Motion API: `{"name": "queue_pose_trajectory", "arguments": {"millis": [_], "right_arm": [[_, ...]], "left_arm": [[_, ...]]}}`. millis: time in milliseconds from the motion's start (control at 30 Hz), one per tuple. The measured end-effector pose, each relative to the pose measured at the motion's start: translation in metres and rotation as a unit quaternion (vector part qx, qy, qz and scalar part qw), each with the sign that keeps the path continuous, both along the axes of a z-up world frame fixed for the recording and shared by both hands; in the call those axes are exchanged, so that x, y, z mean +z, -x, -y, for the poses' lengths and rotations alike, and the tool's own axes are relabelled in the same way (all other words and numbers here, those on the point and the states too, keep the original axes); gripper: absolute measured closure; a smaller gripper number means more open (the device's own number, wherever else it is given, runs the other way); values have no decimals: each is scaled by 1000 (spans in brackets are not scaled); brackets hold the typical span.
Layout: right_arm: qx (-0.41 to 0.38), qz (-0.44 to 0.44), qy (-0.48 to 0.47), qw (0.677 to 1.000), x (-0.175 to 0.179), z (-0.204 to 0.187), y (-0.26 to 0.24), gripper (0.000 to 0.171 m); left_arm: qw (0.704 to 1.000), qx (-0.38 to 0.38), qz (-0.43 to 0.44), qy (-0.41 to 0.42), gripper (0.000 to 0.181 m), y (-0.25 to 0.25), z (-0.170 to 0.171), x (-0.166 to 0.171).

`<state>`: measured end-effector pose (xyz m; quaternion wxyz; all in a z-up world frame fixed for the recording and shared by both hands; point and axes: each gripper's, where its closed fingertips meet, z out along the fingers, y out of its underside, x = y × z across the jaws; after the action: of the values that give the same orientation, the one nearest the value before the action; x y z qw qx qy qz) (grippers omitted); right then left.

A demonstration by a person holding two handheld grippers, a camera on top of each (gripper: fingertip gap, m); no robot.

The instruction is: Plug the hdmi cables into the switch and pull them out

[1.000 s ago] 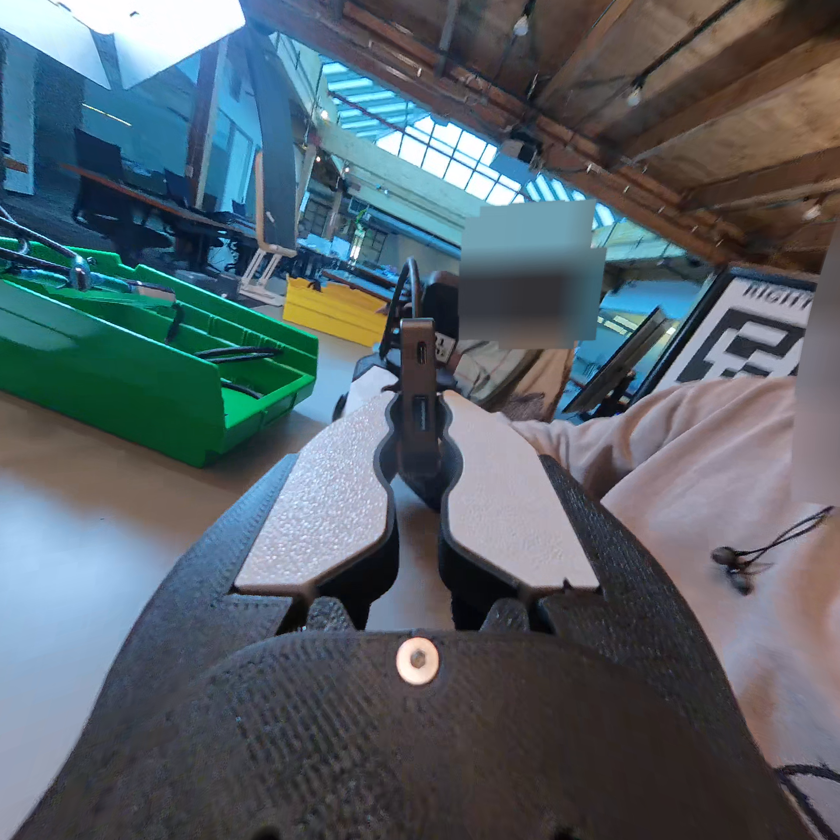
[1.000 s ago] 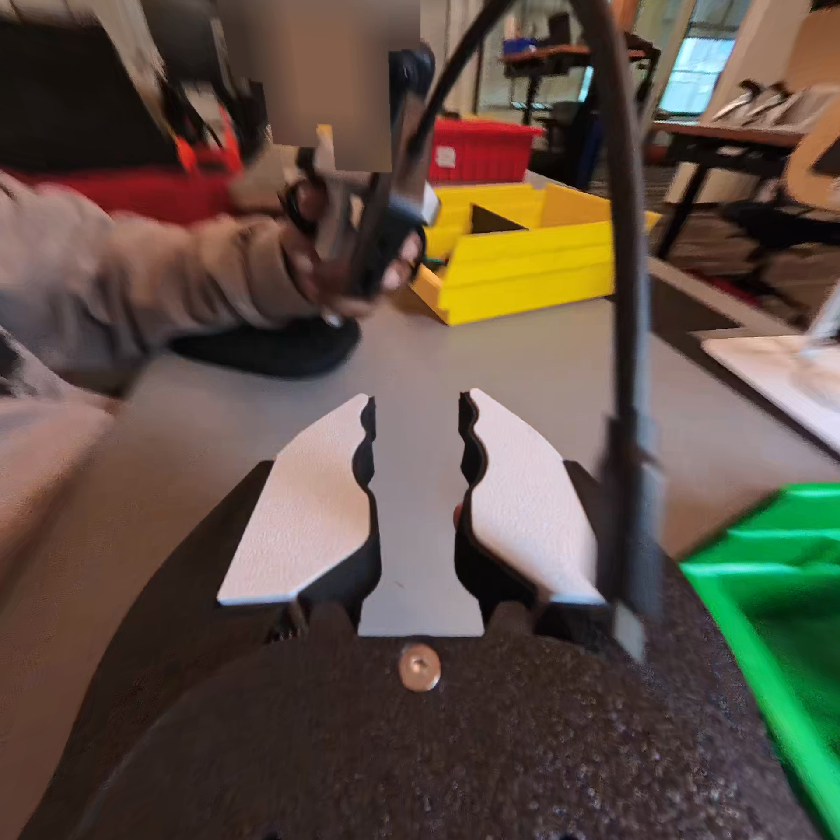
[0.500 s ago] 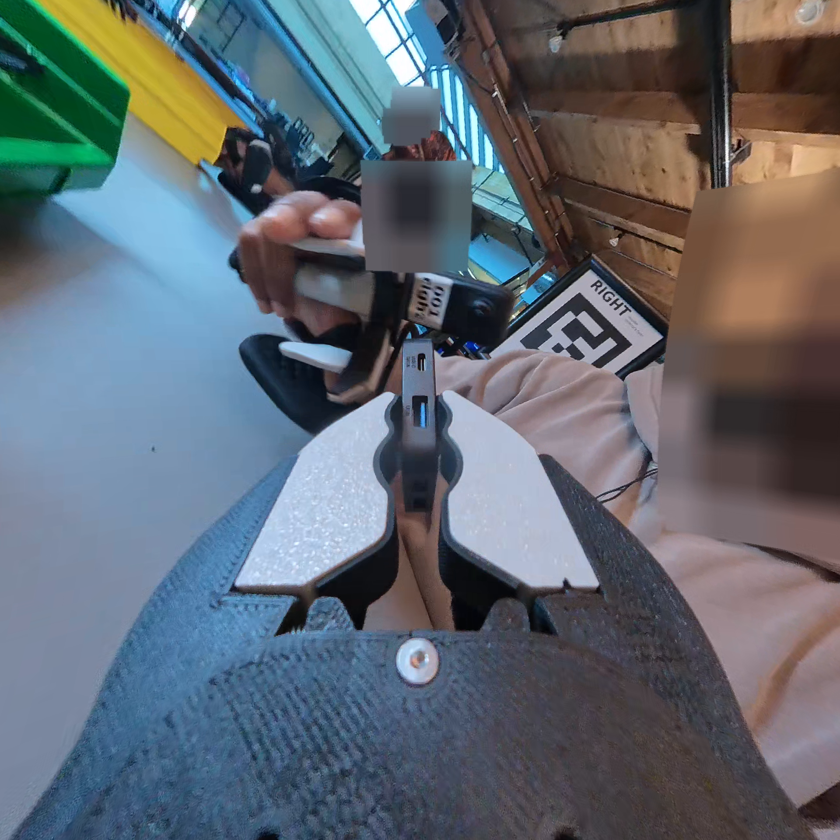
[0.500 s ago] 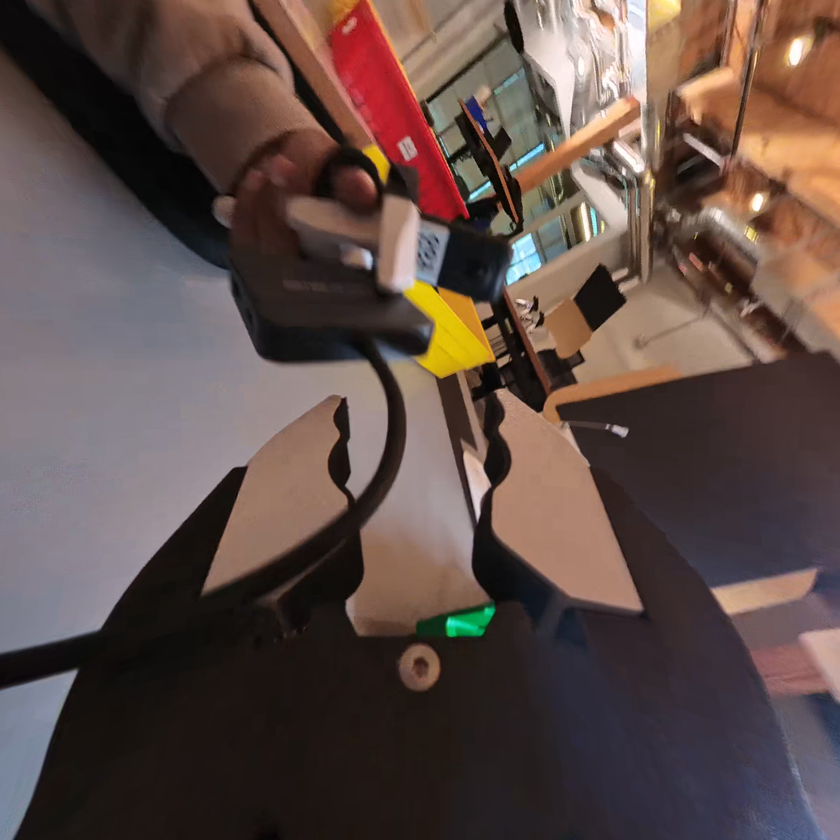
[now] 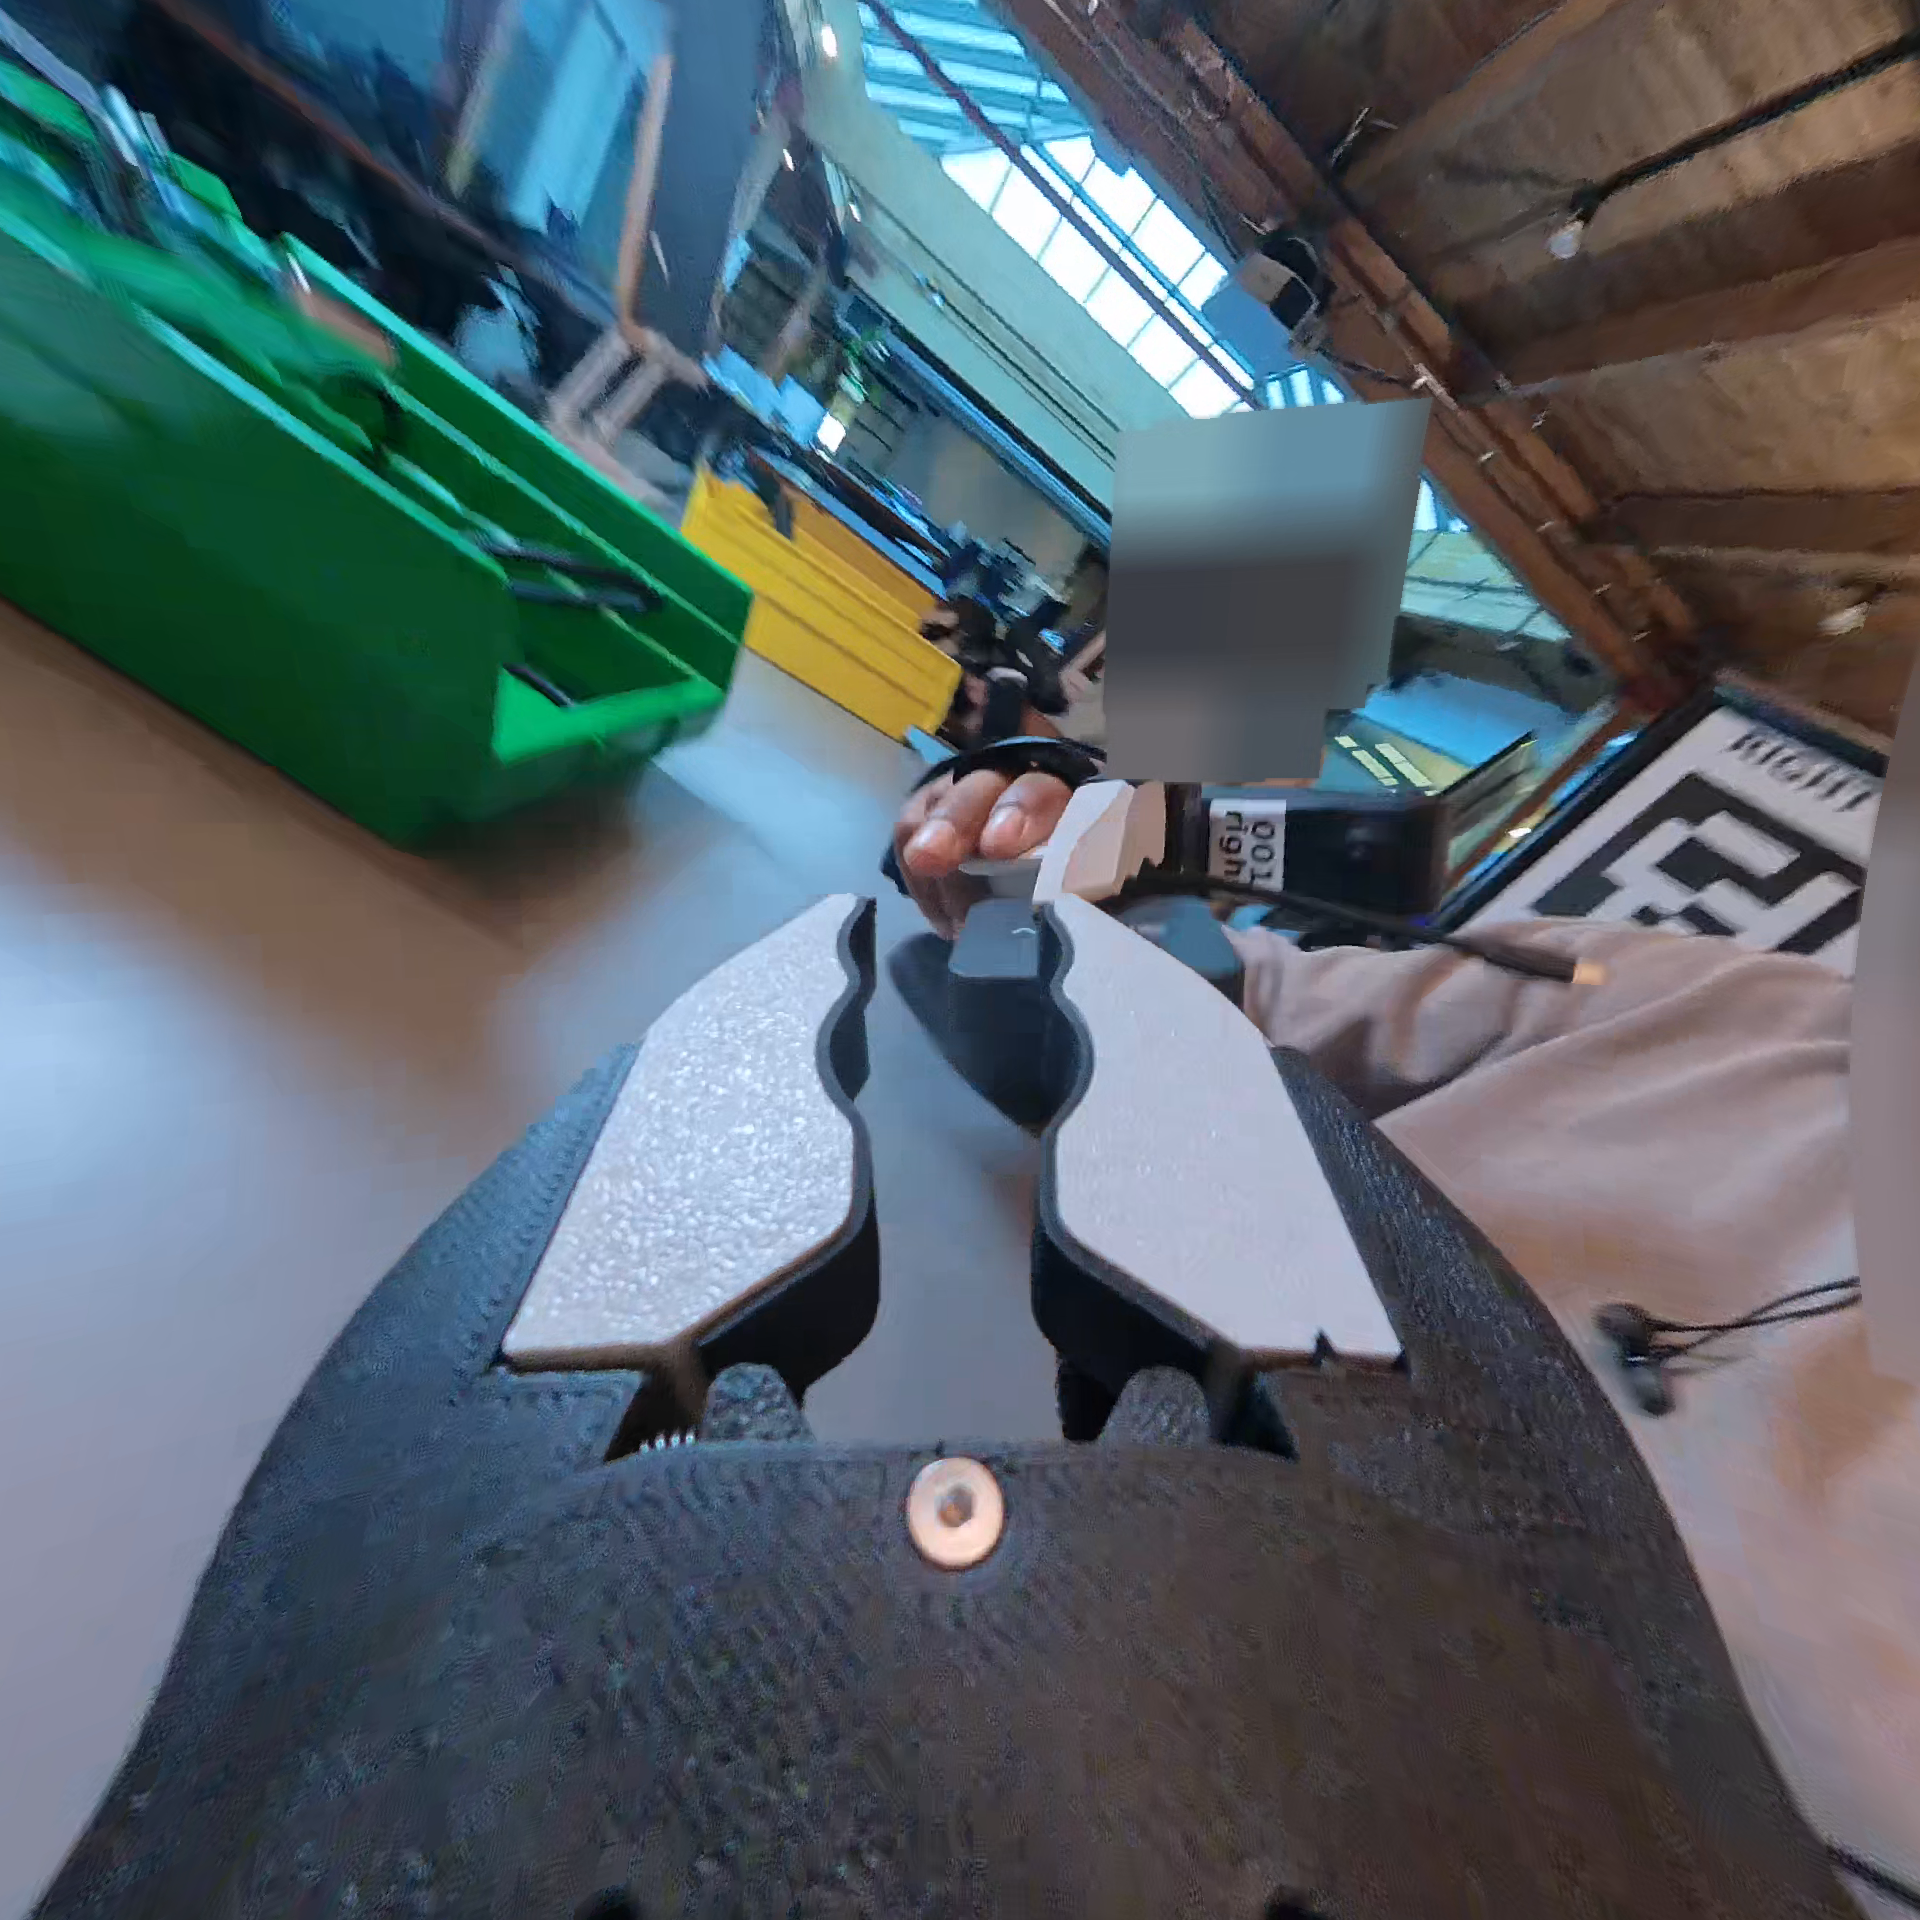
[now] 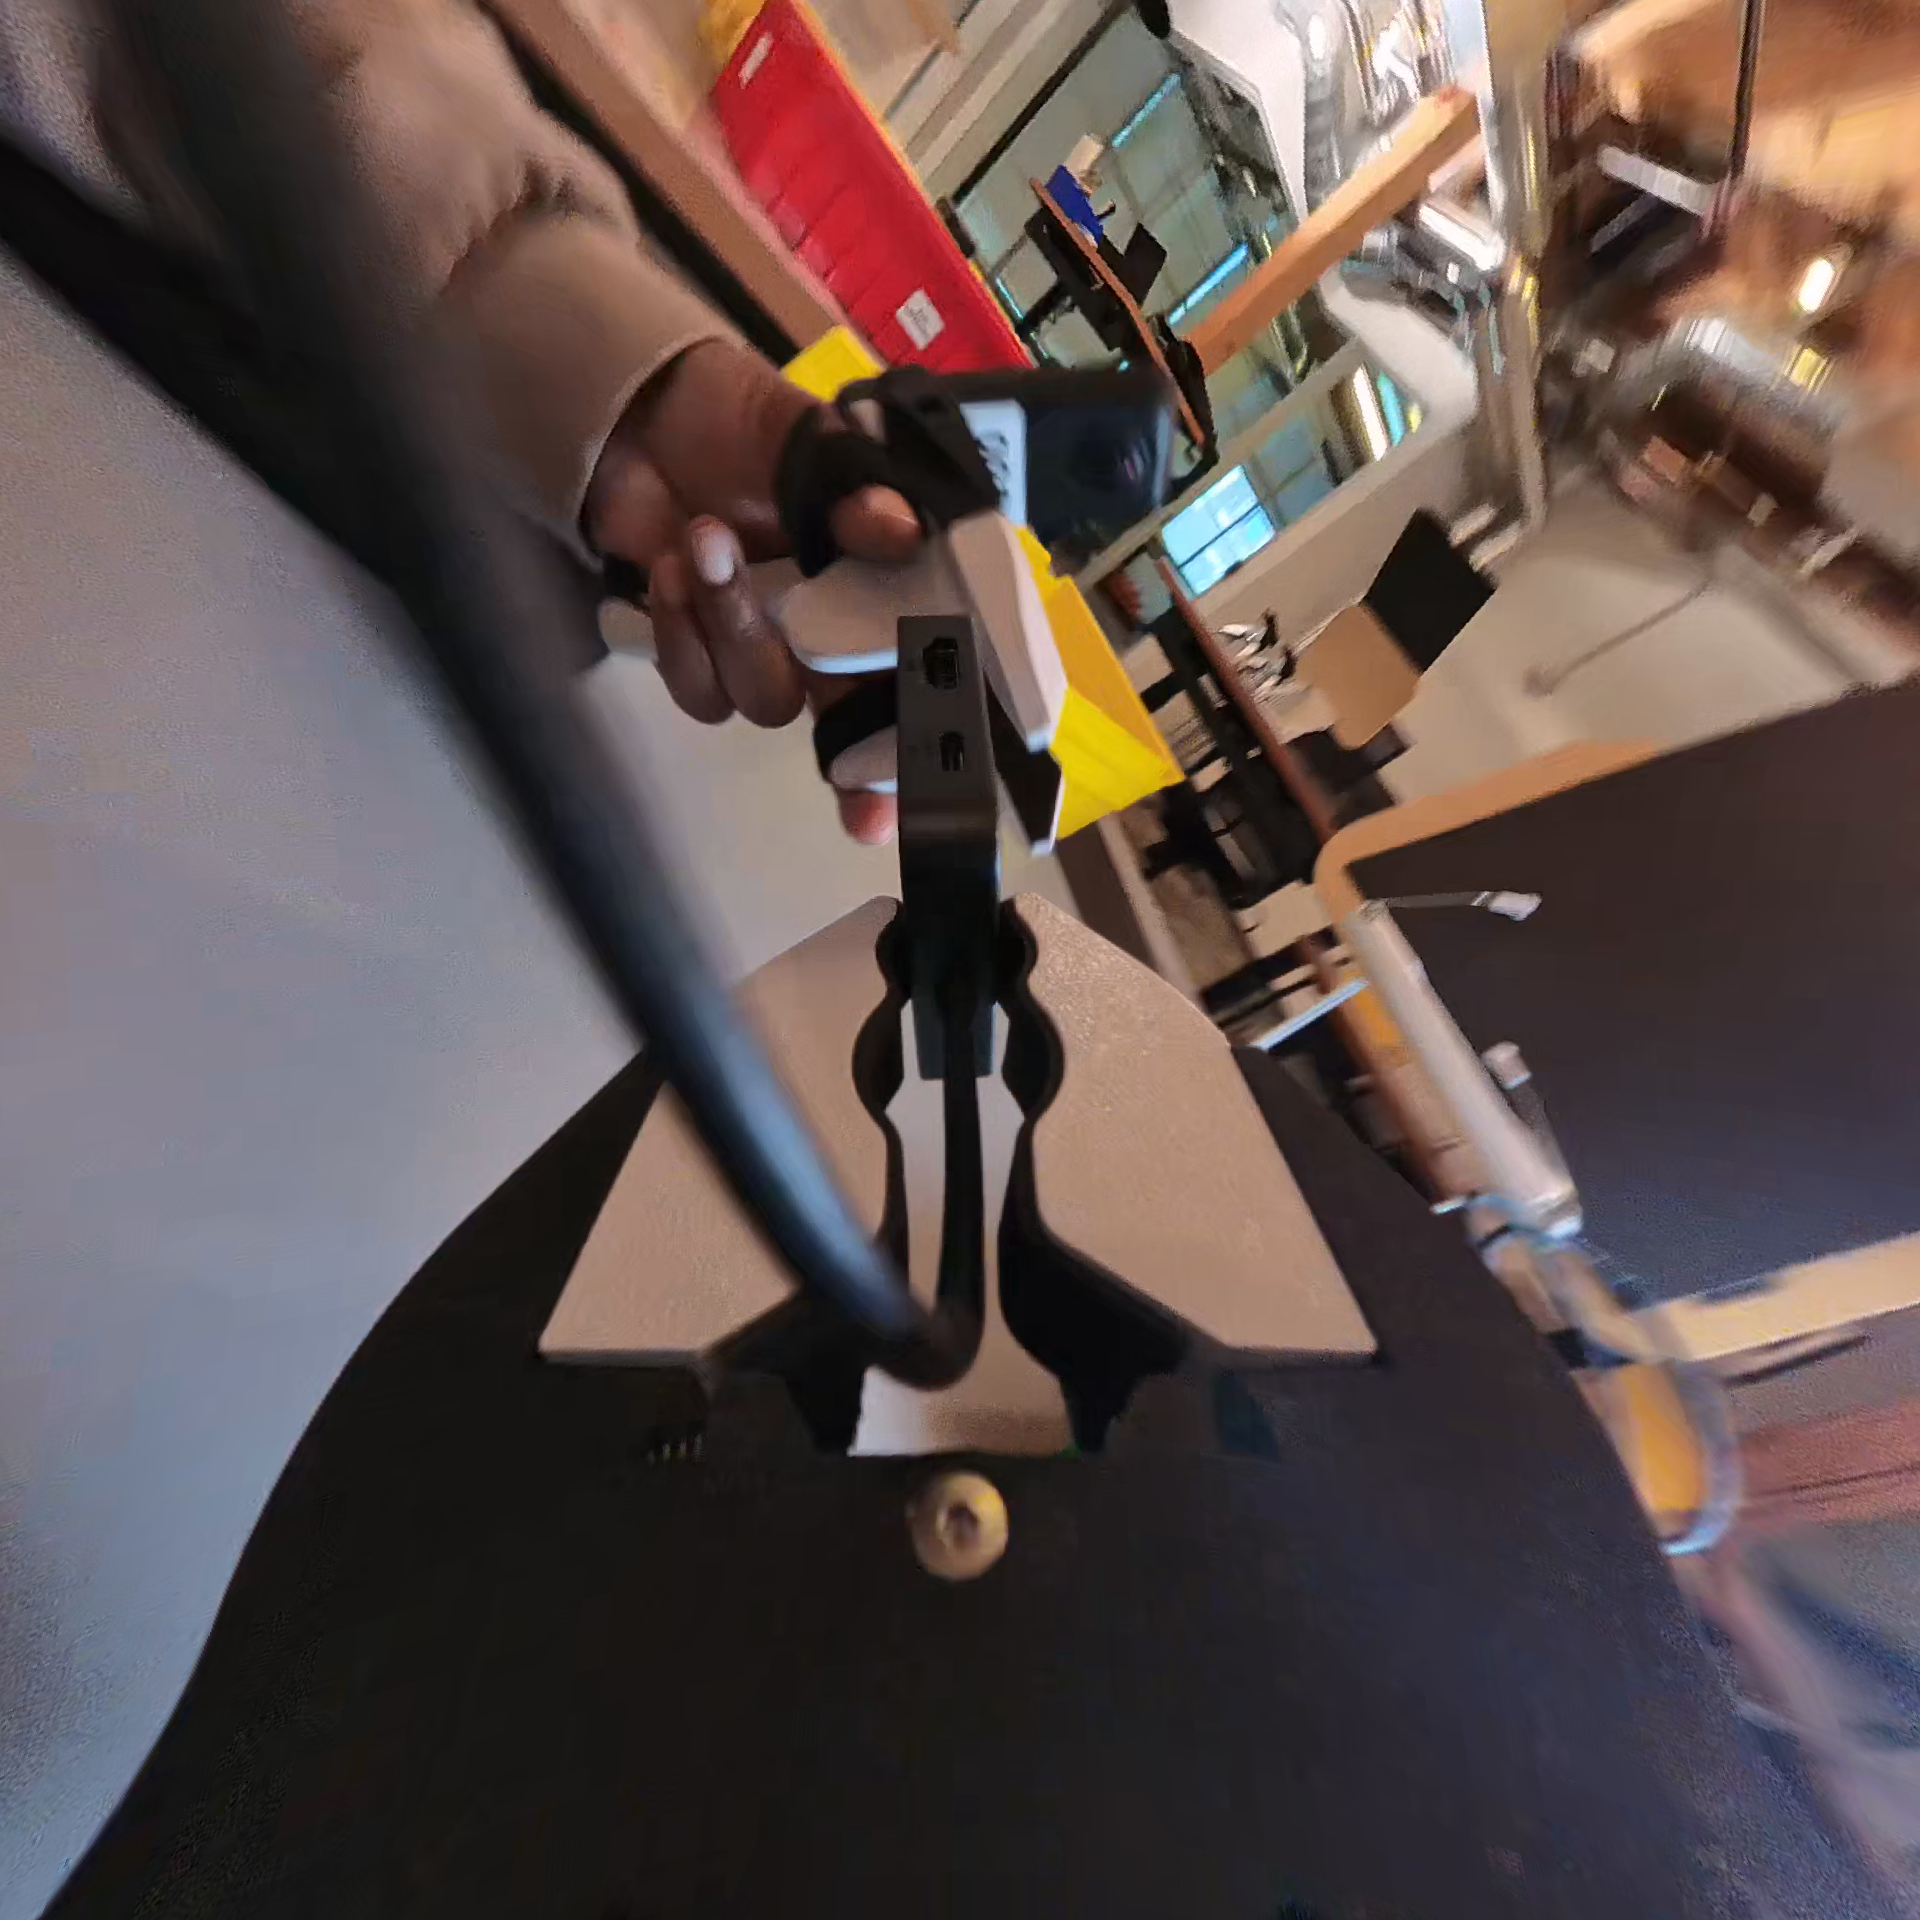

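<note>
Over a pale grey table [image 5: 260,1039], the right claw [image 6: 956,909] is clamping a slim black rectangular hdmi switch [image 6: 943,821] by its lower end and holding it upright at 12 o'clock in the right wrist view. The left claw [image 5: 958,909] is hanging released, its white pads apart and gripping nothing, with the switch just off its tips. The two ports showing on the switch's narrow edge are sitting empty, so no plugging appears done on that side; whether a round of plugging and pulling is already finished cannot be told. A thick black rubber cable [image 6: 582,748] is running from the switch's base down between the right claw's fingers and curving away toward 10 o'clock. In the left wrist view a loose metal-tipped plug [image 5: 1569,971] is dangling free at 3 o'clock. A green plastic bin [image 5: 312,582] is standing at 10 o'clock.
</note>
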<state>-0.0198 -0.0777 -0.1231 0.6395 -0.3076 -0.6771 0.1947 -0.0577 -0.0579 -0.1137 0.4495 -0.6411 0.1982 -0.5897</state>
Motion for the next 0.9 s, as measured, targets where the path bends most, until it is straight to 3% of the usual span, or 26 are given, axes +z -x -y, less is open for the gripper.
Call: {"name": "queue_pose_trajectory", "arguments": {"millis": [100,233,300,333,500,633,733,833,900], "right_arm": [[18,13,144,989,-4,-10,-4,157],[48,86,289,952,-27,-3,1,157],[47,109,319,940,-34,1,3,157],[52,112,323,938,-34,3,3,156],[142,-10,377,915,15,15,-2,156],[154,-19,367,917,16,21,-2,142],[162,-16,372,914,14,29,5,139],[146,1,347,926,6,33,11,155],[139,10,342,929,4,30,9,156]], "left_arm": [[989,43,-65,-124,148,9,2,10],[940,23,-215,-265,146,-18,20,-14],[909,24,-281,-306,164,-29,24,-29],[899,22,-302,-318,164,-32,26,-33],[930,22,-186,-316,166,-34,40,7],[949,14,-84,-305,166,-29,50,32],[951,11,-83,-298,167,-30,48,27],[956,-13,-74,-284,166,-38,52,21],[952,-8,-89,-292,166,-40,51,17]]}}
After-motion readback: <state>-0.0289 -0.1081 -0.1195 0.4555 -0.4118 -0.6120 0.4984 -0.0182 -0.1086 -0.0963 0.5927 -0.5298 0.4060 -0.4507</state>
